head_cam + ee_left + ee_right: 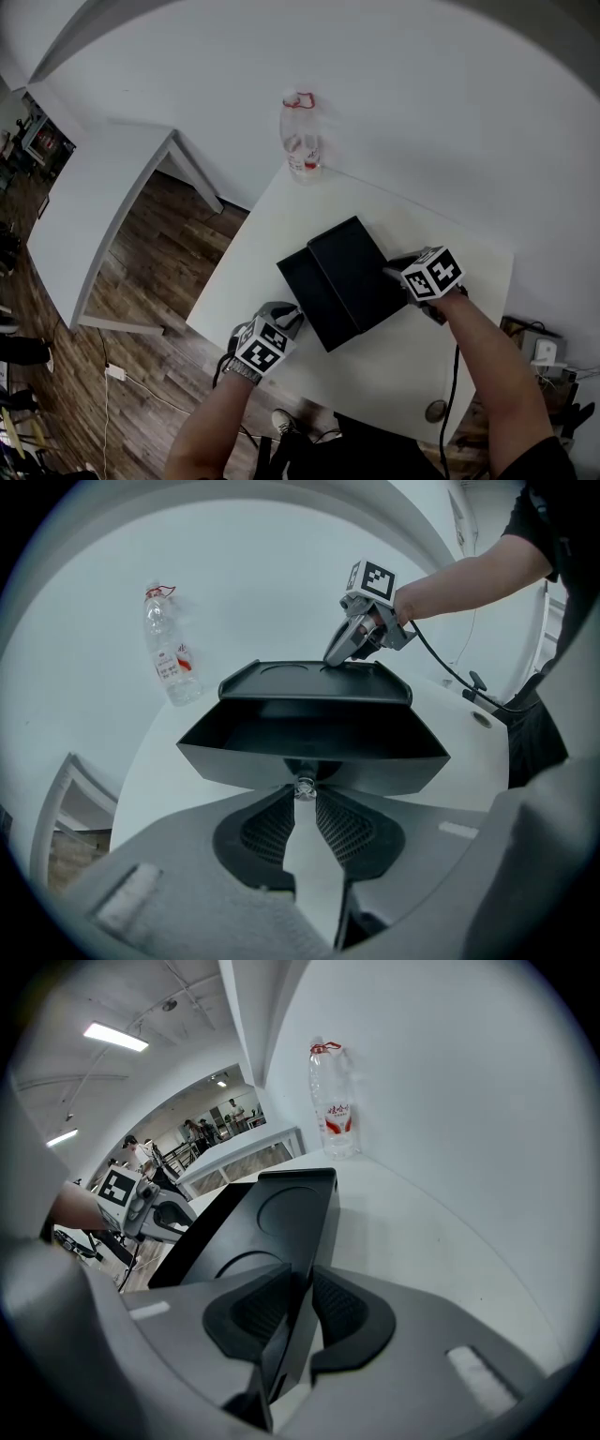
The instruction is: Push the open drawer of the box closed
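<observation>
A black box (354, 261) sits mid-frame on the white surface (441, 361), its drawer (309, 298) open toward lower left; the left tool (302, 789), angled steeply down, pinches the drawer knob (302, 783) while the right tool (302, 1288), arm outstretched, clamps the box's rim.

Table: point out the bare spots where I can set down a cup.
Bare: the table between bottle and box, and beyond the right tool to the table's edge. Crowded: the near-left edge, where the drawer and left tool sit.

Bottle label (338, 1117) too small to read, distant people (199, 1132) blurred, drawer knob (303, 782) partly hidden by left claw (305, 795)
</observation>
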`<state>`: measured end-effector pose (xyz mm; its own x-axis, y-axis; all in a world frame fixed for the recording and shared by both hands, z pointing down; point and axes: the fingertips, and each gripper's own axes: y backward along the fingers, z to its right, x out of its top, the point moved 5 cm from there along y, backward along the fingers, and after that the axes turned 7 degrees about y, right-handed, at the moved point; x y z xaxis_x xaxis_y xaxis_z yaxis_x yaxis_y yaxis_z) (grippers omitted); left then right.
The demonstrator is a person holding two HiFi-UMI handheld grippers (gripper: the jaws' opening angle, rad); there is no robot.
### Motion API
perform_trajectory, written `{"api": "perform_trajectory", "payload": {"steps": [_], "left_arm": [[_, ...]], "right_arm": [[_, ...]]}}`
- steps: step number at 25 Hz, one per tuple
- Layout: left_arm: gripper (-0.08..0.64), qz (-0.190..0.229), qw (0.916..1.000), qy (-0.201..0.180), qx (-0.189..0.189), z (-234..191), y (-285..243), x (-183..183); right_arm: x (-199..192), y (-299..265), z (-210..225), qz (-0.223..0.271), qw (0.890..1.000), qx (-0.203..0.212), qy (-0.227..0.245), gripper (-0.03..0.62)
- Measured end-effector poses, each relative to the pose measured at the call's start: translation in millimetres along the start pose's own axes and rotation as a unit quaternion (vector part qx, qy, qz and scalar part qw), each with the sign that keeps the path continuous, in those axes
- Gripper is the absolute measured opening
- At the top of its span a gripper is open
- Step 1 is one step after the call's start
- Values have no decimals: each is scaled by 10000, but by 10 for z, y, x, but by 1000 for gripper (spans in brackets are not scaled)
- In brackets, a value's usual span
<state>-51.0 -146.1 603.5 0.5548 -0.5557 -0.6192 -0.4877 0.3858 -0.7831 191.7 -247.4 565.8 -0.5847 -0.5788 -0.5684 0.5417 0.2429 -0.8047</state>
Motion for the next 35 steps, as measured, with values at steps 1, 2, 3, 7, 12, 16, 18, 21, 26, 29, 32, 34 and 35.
{"api": "perform_trajectory", "payload": {"steps": [1,2,3,7,12,16,18,21,26,29,32,34,35], "left_arm": [[74,-1,10000,-10,-11,2,-20,18],[74,-4,10000,-20,-21,5,-38,37],[74,-5,10000,-26,-33,10,-54,54],[74,9,10000,1,-88,13,-117,111],[74,25,9999,20,-137,21,-181,172],[74,30,9999,20,-166,32,-242,236],[74,33,9998,55,-186,36,-264,253],[74,32,9997,91,-205,41,-299,287],[74,49,9997,76,-228,51,-366,361],[74,35,9997,80,-250,65,-403,409],[74,-6,9996,87,-254,68,-436,444],[74,10,9996,62,-271,71,-452,484],[74,34,9996,45,-280,73,-460,510]], "right_arm": [[-1,-4,3,5,10000,6,-1,75],[-3,-6,5,13,10000,11,-1,75],[-6,-6,6,22,10000,17,-4,75],[-6,-4,8,51,10000,41,-49,75],[-3,-14,6,81,9999,55,-83,75],[-8,-17,9,114,9999,58,-114,75],[-6,-19,4,119,9998,64,-109,75],[5,-18,0,143,9998,100,-103,75],[-3,-22,1,128,9998,111,-97,75],[-5,-23,-4,144,9998,124,-97,75],[0,-23,-4,145,9998,116,-83,75],[4,-25,-3,133,9998,116,-75,75],[5,-26,-3,131,9998,122,-72,75]]}}
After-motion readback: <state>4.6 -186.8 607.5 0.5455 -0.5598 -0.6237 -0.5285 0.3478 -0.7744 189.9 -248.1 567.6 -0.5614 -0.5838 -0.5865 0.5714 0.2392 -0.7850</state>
